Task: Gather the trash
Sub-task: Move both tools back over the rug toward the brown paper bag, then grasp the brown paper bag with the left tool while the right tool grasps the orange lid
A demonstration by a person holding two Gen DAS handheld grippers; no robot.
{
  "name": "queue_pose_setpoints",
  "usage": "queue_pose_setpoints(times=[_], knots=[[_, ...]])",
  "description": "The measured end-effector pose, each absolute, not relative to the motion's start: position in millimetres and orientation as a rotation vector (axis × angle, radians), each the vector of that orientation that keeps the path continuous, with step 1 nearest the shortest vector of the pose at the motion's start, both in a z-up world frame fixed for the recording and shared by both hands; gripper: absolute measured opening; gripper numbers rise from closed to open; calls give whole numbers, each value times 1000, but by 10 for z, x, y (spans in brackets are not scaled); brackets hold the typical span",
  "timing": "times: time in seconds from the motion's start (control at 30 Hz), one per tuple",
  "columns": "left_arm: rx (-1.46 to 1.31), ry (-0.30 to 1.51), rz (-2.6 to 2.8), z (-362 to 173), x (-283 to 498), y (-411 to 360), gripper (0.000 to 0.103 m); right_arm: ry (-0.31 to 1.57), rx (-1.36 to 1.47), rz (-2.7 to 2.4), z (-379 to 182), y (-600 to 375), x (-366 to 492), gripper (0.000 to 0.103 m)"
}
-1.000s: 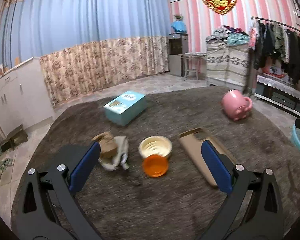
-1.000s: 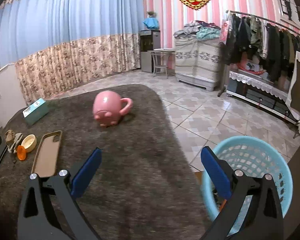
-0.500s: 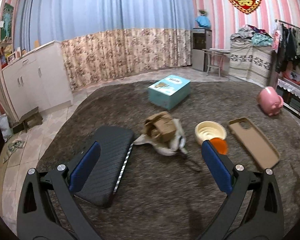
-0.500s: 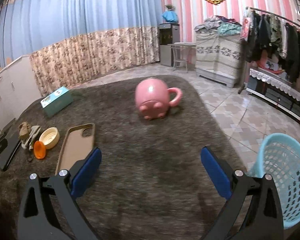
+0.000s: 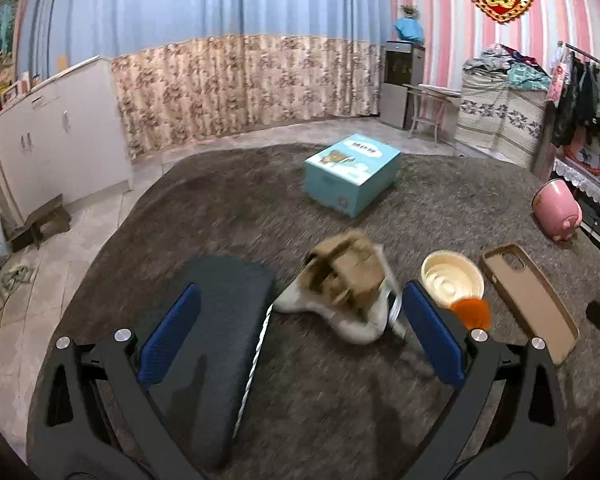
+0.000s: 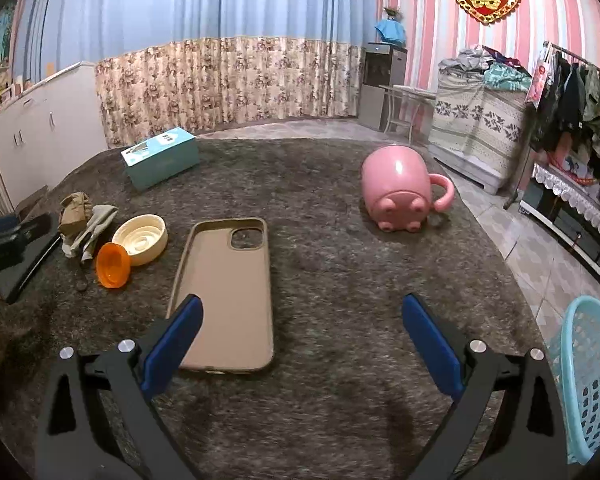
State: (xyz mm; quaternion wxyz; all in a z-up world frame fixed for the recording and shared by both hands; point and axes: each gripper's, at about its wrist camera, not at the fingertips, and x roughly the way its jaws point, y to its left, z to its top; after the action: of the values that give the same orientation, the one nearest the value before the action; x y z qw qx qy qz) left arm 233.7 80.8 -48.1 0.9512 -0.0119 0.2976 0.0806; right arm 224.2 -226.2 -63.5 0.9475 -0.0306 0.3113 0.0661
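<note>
A crumpled brown-and-grey wad of trash (image 5: 346,280) lies on the brown carpet; it also shows in the right wrist view (image 6: 82,220). Beside it lie a cream lid (image 5: 452,278) and an orange cap (image 5: 470,312). My left gripper (image 5: 300,336) is open and empty, just short of the wad, which sits between the lines of its fingers. My right gripper (image 6: 300,340) is open and empty over the carpet, near a tan phone case (image 6: 226,292). A light blue basket (image 6: 592,380) stands on the floor at the far right.
A black flat pad (image 5: 208,340) lies under the left gripper's left finger. A teal box (image 5: 352,174) sits further back, a pink pig mug (image 6: 400,188) lies on its side at the right. The carpet edge meets tiled floor (image 6: 540,264) on the right.
My left gripper has swung left and closer to the wad, which now sits centred. My right gripper has turned left, away from the basket, toward the phone case. Both stayed open.
</note>
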Motion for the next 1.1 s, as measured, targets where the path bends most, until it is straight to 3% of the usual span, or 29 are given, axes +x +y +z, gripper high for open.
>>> queue_pose_setpoints(times=[0.1, 0.2, 0.23, 0.33, 0.63, 0.83, 0.97, 1.07, 1.1], knots=[[-27, 633, 130, -523, 2547, 787, 89, 642, -59, 149, -650, -2184, 2266, 97], [-78, 706, 66, -638, 2721, 832, 59, 649, -77, 164, -660, -2101, 2295, 97], [-92, 719, 48, -666, 2736, 836, 53, 652, -83, 181, -660, -2064, 2299, 97], [-102, 692, 34, -666, 2670, 854, 46, 654, -105, 208, -656, -1965, 2304, 97], [-20, 554, 187, -505, 1928, 1115, 45, 661, -146, 311, -616, -1498, 2298, 97], [-149, 533, 261, -589, 1716, 1432, 45, 675, -195, 358, -688, -1067, 2353, 96], [-206, 548, 276, -662, 1756, 1528, 45, 724, -153, 385, -768, -919, 2464, 75], [-212, 549, 279, -700, 1741, 1541, 45, 736, -157, 384, -802, -820, 2508, 72], [-211, 549, 281, -706, 1730, 1535, 45, 741, -158, 387, -812, -792, 2509, 67]])
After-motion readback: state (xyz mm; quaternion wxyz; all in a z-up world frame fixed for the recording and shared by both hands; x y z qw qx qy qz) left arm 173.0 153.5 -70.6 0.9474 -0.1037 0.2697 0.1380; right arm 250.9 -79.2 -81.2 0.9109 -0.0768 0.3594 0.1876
